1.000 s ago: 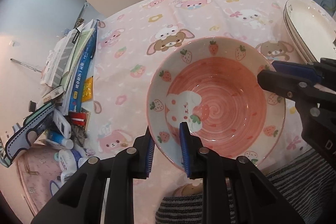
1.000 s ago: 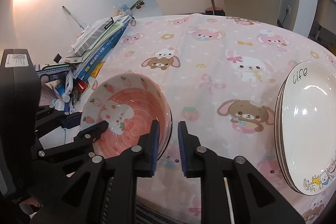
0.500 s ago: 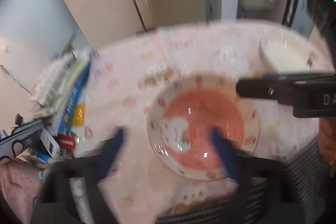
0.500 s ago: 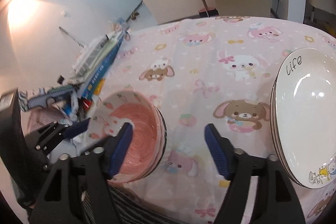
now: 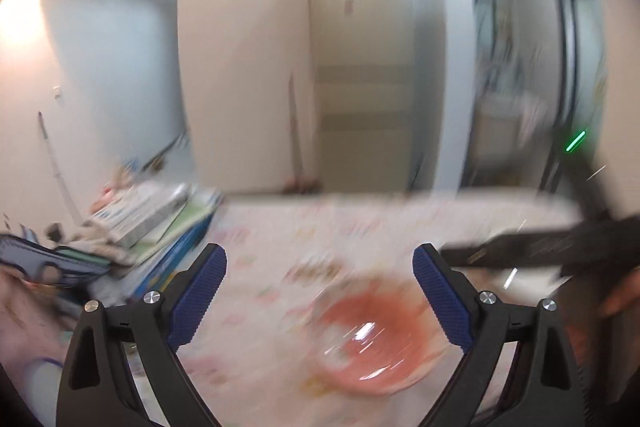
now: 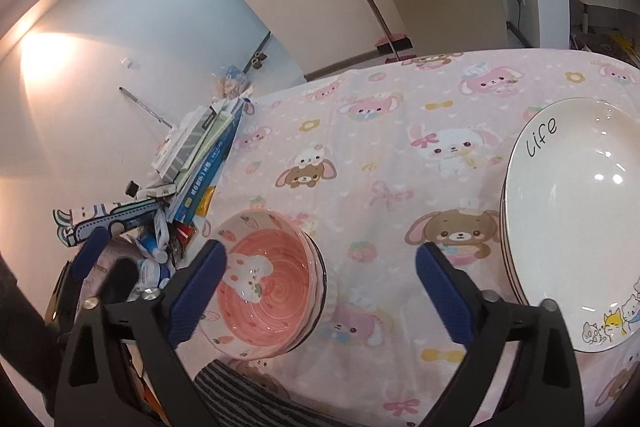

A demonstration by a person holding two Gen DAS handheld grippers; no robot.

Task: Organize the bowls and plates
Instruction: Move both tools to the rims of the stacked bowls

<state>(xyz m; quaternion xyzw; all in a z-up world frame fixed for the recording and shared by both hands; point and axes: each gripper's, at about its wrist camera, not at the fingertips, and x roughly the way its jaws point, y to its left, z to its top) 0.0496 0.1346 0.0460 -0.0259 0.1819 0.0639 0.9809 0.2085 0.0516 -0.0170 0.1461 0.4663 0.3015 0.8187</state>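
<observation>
fingers on the left gripper (image 5: 319,301) are spread wide, holding nothing. right gripper (image 6: 321,289) is opening too, jaws empty, left pad just in front of the pink bowl (image 6: 266,287). bowl sits on the tablecloth (image 6: 384,163), plates (image 6: 576,223) well right of it.

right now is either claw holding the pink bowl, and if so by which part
Nothing is held. The left claw is open and empty; the right claw is opening, off the pink bowl, which sits on the tablecloth.
</observation>
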